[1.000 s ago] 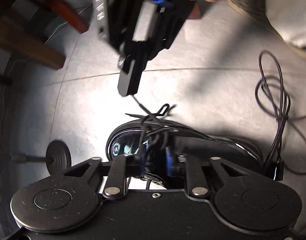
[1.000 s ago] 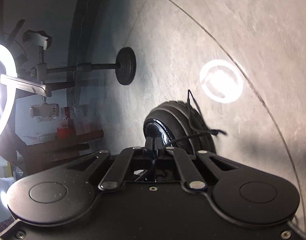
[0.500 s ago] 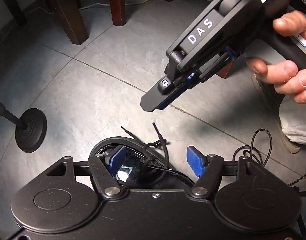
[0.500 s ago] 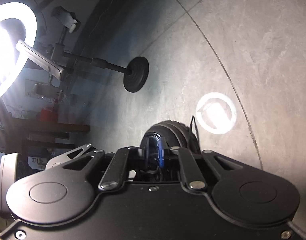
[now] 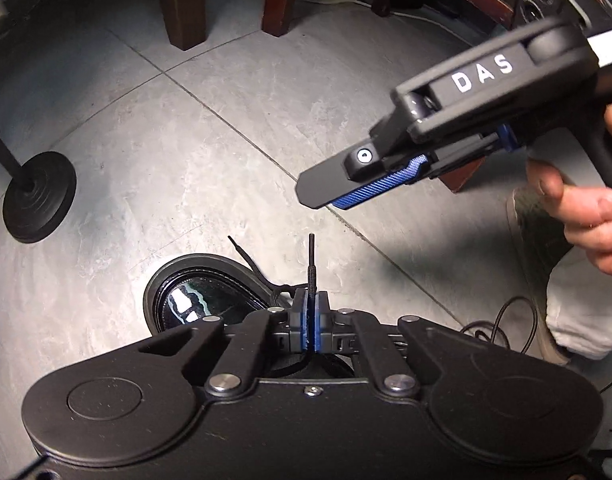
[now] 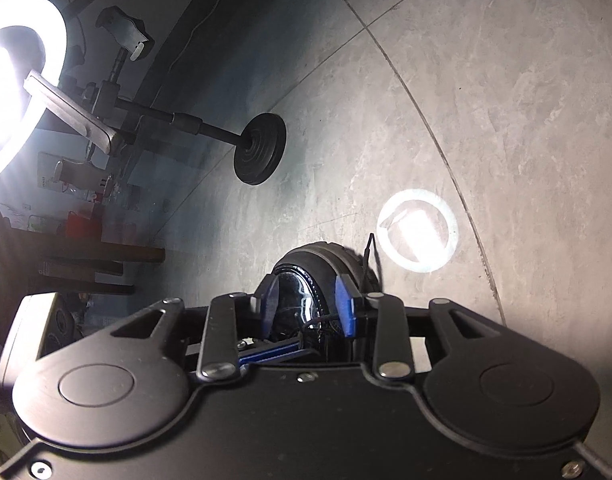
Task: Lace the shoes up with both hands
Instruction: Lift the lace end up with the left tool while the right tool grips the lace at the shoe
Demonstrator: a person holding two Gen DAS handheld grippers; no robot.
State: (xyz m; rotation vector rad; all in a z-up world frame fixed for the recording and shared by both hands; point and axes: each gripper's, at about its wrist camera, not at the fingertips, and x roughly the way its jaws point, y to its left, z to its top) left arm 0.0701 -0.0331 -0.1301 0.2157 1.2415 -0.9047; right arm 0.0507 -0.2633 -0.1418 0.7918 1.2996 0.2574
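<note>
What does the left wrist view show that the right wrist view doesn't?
Left wrist only: the left tool shut on a lace tip, a hand holding the right tool, chair legs. Right wrist only: the ring light and its glare on the floor, the right tool's fingers opening with nothing pinched. Both: the glossy black shoe, the round stand base, grey tiles.
</note>
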